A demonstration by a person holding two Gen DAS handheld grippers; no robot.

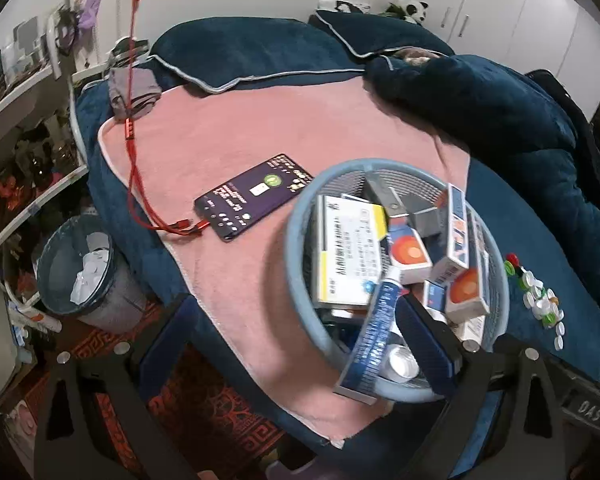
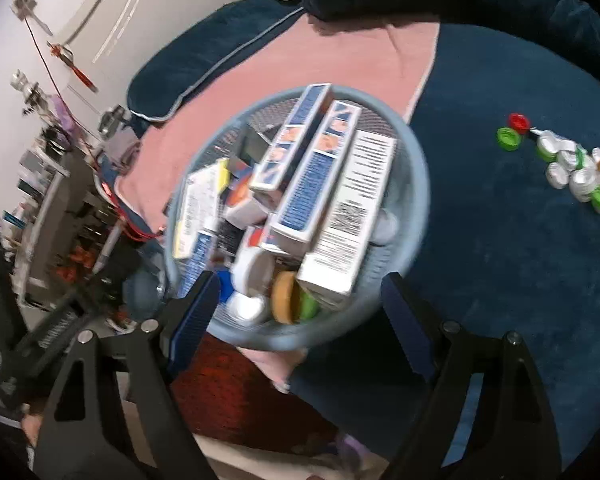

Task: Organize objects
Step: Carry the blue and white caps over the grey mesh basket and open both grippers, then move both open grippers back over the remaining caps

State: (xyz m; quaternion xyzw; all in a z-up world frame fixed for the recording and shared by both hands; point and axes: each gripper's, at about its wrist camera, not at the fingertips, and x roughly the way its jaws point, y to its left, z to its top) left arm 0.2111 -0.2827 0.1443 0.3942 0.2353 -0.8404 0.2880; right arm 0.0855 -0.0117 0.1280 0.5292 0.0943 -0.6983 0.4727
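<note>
A: Where's the basket?

B: The round blue mesh basket (image 1: 296, 216) sits on the pink towel (image 1: 228, 136) at the near edge of the bed (image 1: 540, 280), packed with medicine boxes (image 1: 348, 252). A blue tube (image 1: 374, 332) leans over its near rim.

A: And the left gripper (image 1: 296, 332)?

B: Jaws wide apart, holding nothing; the right finger (image 1: 424, 344) reaches inside the basket beside the tube.

A: The right gripper (image 2: 300, 316)?

B: Also spread wide and empty, hovering over the basket's near rim (image 2: 292, 340).

A: Anything else?

B: Bottle caps (image 2: 572, 168) lie scattered on the blue cover to the right; a dark card (image 1: 256, 196) lies left of the basket.
</note>
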